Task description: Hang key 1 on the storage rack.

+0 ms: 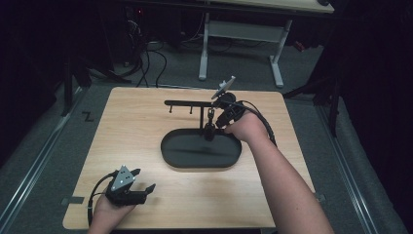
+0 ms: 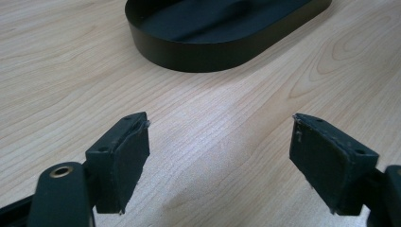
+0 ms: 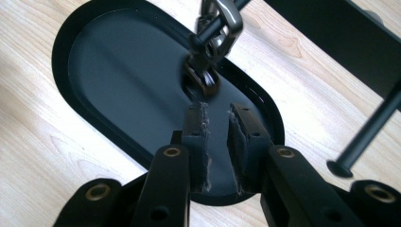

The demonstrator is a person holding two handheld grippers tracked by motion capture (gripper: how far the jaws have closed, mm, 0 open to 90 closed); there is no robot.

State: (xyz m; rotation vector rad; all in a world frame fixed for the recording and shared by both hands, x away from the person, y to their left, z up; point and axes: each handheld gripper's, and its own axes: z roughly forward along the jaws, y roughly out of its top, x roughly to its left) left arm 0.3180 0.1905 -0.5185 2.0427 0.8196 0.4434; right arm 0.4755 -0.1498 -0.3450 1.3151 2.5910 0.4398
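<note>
A black oval tray (image 1: pixel 195 152) lies in the middle of the wooden table (image 1: pixel 136 126). Behind it stands a black rack (image 1: pixel 187 103) whose crossbar carries small pegs. A dark metal clip with chain links (image 1: pixel 210 121) hangs from the rack over the tray's far right end. My right gripper (image 1: pixel 217 127) points down at it. In the right gripper view its jaws (image 3: pixel 216 108) stand a narrow gap apart, just short of the lowest link (image 3: pixel 204 82), with nothing between them. My left gripper (image 1: pixel 144 179) rests near the front left, wide open and empty (image 2: pixel 220 118), facing the tray (image 2: pixel 208 59).
A rack peg (image 3: pixel 369 137) juts out to the right of my right gripper, and the crossbar (image 3: pixel 340 33) runs above it. Bare tabletop (image 2: pixel 213 156) lies between my left gripper and the tray. Beyond the table are a desk frame (image 1: pixel 238 34) and floor cables (image 1: pixel 151 58).
</note>
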